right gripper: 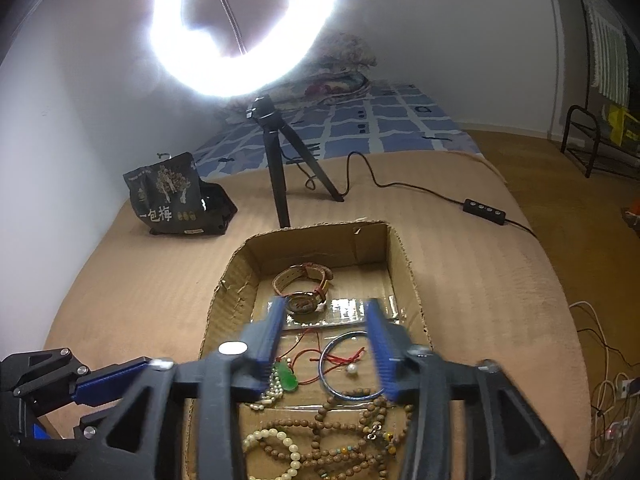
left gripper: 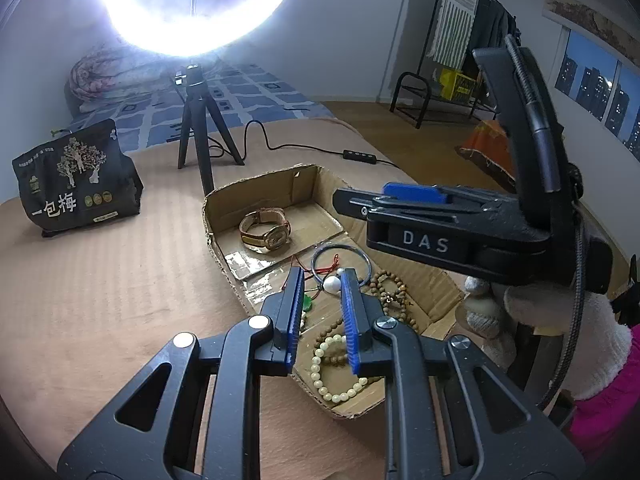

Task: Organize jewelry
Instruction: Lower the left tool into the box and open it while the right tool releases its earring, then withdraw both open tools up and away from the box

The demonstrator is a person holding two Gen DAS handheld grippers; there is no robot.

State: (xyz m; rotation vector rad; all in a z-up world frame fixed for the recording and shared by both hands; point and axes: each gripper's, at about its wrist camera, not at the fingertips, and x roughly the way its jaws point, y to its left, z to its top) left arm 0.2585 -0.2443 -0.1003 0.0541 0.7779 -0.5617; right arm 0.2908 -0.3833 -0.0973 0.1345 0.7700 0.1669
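Note:
A shallow cardboard box lies on a tan cover. In it are a leather-strap watch, a thin bangle around a pearl on red cord, a green pendant, wooden bead strings and a cream bead bracelet. My right gripper hangs open over the bangle and pendant, nothing between its blurred blue pads. My left gripper hovers above the pearl with a narrow gap between its pads and nothing gripped. A gloved hand holds the right gripper.
A ring light on a black tripod stands just behind the box, its cable and controller trailing right. A black snack bag sits at the back left. The bed lies beyond, with a clothes rack and a window to the right.

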